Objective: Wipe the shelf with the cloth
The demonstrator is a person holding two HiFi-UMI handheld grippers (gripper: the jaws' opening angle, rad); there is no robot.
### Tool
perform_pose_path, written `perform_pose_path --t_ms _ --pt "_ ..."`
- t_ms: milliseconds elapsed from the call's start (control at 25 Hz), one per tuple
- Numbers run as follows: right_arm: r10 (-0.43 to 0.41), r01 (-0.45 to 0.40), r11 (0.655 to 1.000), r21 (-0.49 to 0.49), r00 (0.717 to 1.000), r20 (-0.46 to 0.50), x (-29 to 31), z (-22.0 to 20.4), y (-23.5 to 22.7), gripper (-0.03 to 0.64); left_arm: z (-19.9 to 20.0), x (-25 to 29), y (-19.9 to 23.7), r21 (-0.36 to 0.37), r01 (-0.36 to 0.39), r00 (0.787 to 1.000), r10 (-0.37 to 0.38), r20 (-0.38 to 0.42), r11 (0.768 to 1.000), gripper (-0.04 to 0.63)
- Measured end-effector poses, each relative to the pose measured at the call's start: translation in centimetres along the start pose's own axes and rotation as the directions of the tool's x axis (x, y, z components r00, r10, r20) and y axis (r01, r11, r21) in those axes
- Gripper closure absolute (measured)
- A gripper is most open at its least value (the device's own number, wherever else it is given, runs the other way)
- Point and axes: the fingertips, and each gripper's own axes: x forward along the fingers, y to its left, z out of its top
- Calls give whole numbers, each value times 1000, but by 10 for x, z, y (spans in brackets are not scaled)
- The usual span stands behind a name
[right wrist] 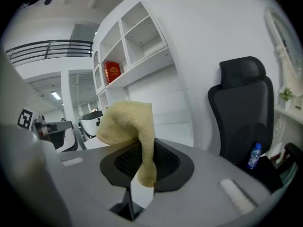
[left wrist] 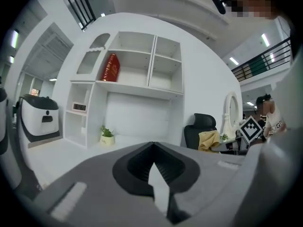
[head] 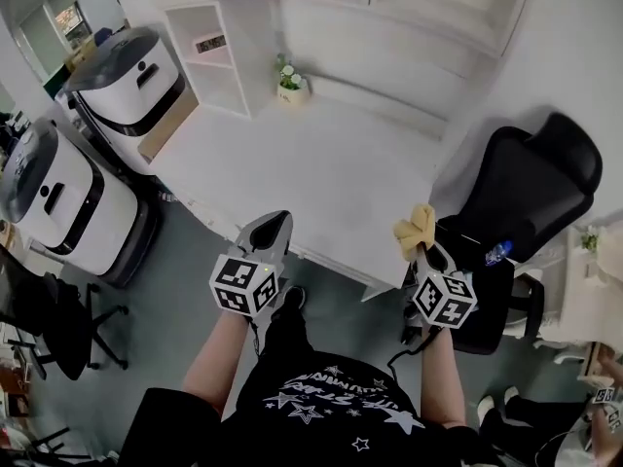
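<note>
Short of the counter (head: 321, 178), the right gripper (head: 421, 248) clamped the cloth (head: 414, 224), seemingly poised for wiping; the left gripper (head: 276, 224) was closed, empty.

Plant (head: 289, 80) on the desk (head: 321, 173) — shelf (head: 209, 58) to its left, chair (head: 531, 178) to the right.

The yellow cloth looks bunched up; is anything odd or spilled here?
Nothing stands out. The cloth is simply pinched in the right claw, flopping over it; the potted plant stands upright on the desk.
</note>
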Motion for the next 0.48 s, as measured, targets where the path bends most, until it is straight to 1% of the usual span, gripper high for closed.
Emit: perform_pose_path --t_ms 80,200,320,400,480 --pt "-52 52 998 26 999 8 16 12 0 535 16 27 13 25 61 998 -61 2 998 594" --pt "-124 123 992 18 992 35 37 34 4 535 35 62 33 64 134 991 -134 0 989 594" --pt "-180 178 983 35 980 82 56 62 9 535 52 96 56 69 175 985 -174 -10 982 594" --pt "-208 203 978 54 971 113 67 82 12 535 68 116 68 66 202 979 -203 2 977 594" --pt "-229 221 973 68 963 143 74 101 15 535 86 133 75 81 233 972 -235 19 969 594"
